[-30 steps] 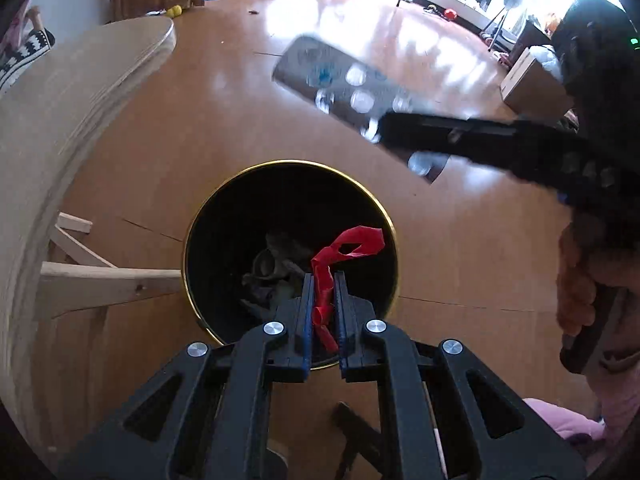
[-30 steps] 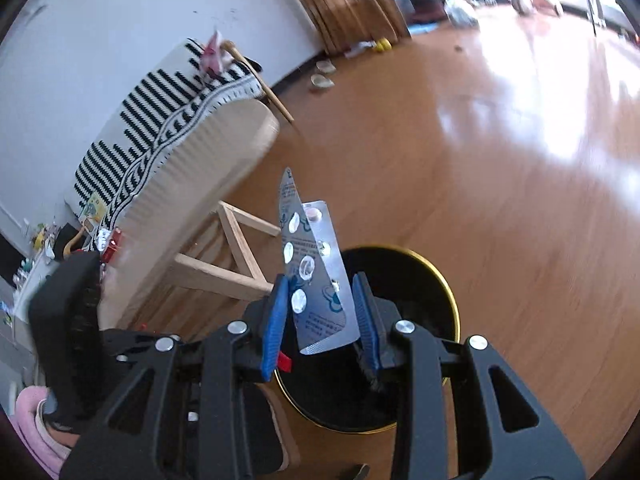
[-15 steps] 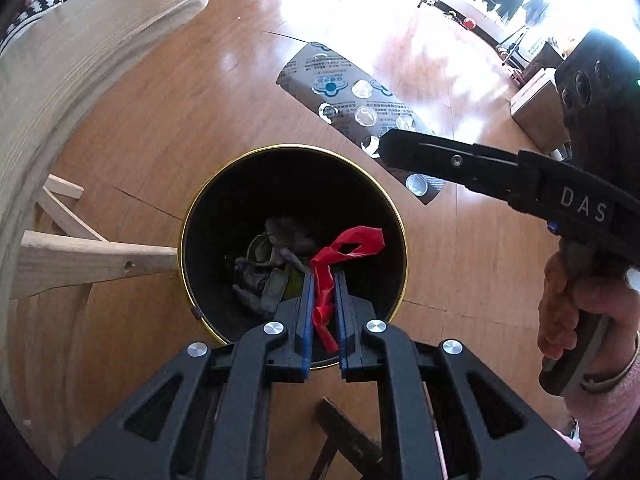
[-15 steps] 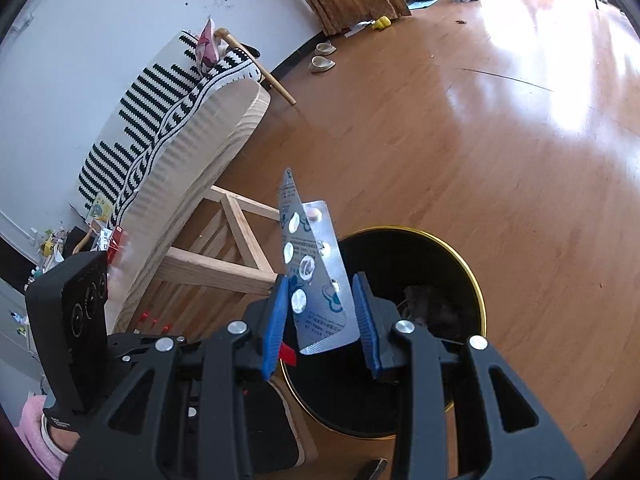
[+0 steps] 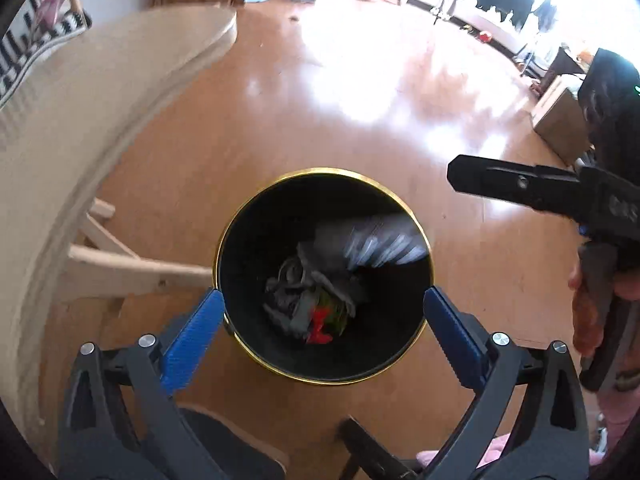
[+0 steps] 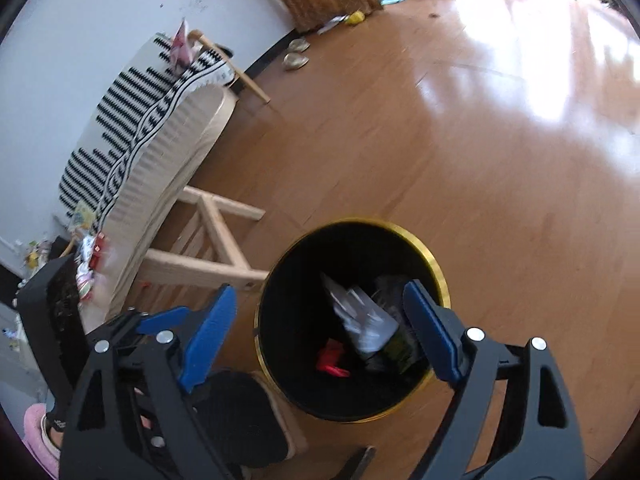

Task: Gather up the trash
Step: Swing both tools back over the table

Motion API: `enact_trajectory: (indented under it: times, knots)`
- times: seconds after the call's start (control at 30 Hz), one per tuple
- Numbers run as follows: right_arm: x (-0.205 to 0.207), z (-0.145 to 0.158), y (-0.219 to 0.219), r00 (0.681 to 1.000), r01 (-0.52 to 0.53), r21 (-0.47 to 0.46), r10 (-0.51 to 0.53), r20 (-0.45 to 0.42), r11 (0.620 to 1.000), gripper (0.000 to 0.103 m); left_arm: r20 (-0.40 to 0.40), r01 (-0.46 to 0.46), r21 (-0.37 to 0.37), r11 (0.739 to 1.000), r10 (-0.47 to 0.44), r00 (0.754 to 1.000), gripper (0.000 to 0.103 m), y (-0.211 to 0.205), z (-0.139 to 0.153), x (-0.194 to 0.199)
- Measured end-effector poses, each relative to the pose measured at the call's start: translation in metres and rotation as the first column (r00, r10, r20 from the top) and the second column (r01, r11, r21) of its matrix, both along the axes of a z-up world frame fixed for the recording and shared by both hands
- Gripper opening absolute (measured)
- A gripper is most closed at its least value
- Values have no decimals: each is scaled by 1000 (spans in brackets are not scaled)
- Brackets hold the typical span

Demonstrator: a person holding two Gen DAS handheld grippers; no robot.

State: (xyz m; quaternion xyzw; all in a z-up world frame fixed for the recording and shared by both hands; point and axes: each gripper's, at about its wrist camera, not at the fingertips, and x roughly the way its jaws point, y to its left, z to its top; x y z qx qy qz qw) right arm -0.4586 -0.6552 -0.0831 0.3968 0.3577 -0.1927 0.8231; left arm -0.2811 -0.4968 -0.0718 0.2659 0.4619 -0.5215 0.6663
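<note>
Left gripper (image 5: 322, 316): released, jaws just opened wide, nothing between them. Right gripper (image 6: 320, 330): likewise released, jaws just opened, empty. Both hang above the black gold-rimmed bin (image 5: 240, 220) on the wooden floor (image 5: 320, 120). Red scrap (image 5: 319, 326) lies at the bin's bottom among grey litter. Blister pack (image 6: 362, 320), blurred, is inside the bin near its right wall.

Glossy wood floor (image 5: 360, 128); gold-rimmed black bin (image 5: 256, 216).

Both wrist cameras look steeply down from close above the black bin (image 5: 324, 208) (image 6: 352, 240), the left nearly overhead, the right more slanted; both share the wooden stool (image 5: 120, 268) (image 6: 216, 240) and floor (image 5: 320, 120) (image 6: 480, 160).
</note>
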Motion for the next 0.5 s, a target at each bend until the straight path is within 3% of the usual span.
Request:
enact_trajectory:
  times: [0.13,0.2,0.3,0.37,0.43,0.5]
  knots:
    - [-10,16,-6,995,92,-64,-94,-17,994,91,18,-3,-42,999,4,1000,97,1,15,-3]
    - [-10,30,-4,985,156,-175,-166,-45,972,96,30,-19,-167,986,24,999,97,13,52,-1]
    - [-3,52,10,971,208,-349,-237,-41,914,96,39,-71,-336,939,89,995,97,45,112,15]
    - [7,61,19,969,210,-408,-245,-36,888,96,58,-113,-366,924,144,988,97,72,140,34]
    - [29,71,31,981,164,-422,-191,-23,892,96,91,-188,-382,905,239,967,97,110,159,61]
    - [62,83,53,996,83,-432,-93,-3,898,96,111,-319,-392,863,388,915,97,167,174,101]
